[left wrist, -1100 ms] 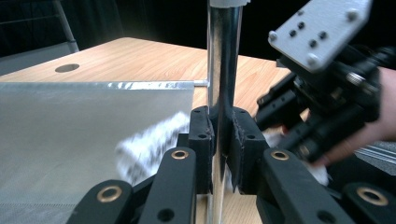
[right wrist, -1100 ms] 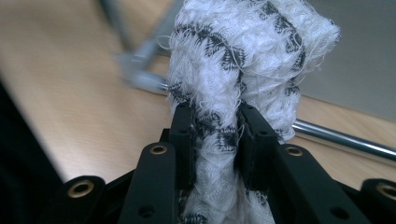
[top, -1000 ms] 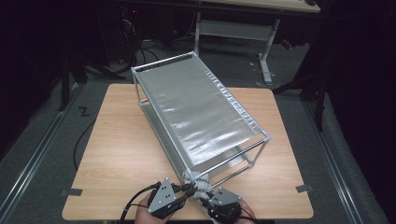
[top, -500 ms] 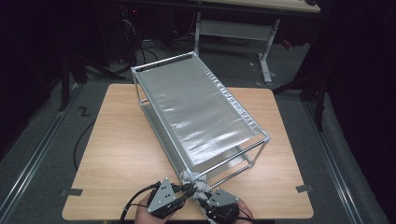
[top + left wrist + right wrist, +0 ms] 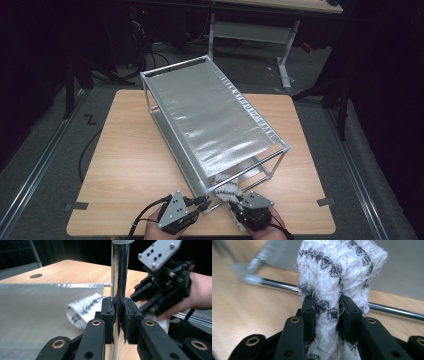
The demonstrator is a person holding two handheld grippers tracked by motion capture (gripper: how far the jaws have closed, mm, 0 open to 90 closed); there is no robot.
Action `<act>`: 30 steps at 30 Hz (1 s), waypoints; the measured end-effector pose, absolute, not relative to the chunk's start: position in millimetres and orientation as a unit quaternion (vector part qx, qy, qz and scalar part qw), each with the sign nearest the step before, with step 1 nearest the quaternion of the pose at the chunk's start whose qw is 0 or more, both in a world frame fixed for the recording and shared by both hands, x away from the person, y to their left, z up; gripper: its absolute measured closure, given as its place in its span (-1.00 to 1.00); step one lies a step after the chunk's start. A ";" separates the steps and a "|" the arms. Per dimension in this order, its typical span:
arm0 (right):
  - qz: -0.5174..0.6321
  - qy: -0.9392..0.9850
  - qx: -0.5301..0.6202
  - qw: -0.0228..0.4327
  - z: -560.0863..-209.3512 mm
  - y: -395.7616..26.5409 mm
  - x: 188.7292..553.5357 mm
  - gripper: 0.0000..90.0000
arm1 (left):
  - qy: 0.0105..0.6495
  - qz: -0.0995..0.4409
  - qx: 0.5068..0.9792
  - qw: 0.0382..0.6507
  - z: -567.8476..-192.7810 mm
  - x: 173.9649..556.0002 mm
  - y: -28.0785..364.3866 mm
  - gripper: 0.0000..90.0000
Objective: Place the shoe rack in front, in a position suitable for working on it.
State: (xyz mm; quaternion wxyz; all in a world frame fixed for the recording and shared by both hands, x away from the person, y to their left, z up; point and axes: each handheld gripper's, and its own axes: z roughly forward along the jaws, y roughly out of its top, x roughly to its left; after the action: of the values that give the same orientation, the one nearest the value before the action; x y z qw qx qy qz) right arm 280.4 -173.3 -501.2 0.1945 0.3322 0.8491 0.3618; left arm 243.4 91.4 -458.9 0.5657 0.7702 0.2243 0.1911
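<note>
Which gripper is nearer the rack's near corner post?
Left. The left gripper is clamped on the corner post; the right gripper sits just beside it, holding the white towel.

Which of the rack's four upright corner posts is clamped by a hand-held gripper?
The near-left corner post, closest to the person: the left hand-held gripper is shut on it. The other three posts stand free.

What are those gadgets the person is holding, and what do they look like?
Each hand grips a black gripper with two jaws. The left gripper and right gripper each carry a grey three-cornered plate with screws, brass-ringed pivot holes on the linkage arms, and a black cable trails behind. No sleeves show.
</note>
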 end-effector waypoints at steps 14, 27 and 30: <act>0.334 0.786 0.455 0.252 -501.8 -244.2 326.0 0.51 | 0.223 0.191 0.771 0.565 -458.7 243.7 91.2 0.79; 0.335 0.777 0.463 0.263 -503.6 -256.2 331.8 0.52 | 0.223 0.192 0.770 0.566 -459.1 243.6 90.1 0.79; 0.337 0.780 0.458 0.261 -503.8 -256.3 331.5 0.60 | 0.223 0.191 0.770 0.567 -459.3 243.7 90.1 0.79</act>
State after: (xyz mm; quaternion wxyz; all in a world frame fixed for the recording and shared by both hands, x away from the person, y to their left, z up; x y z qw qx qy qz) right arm 331.5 -256.3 -503.8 0.2608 0.4584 0.7798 0.3374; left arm 243.7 90.1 -459.3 0.5668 0.7697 0.2233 0.1909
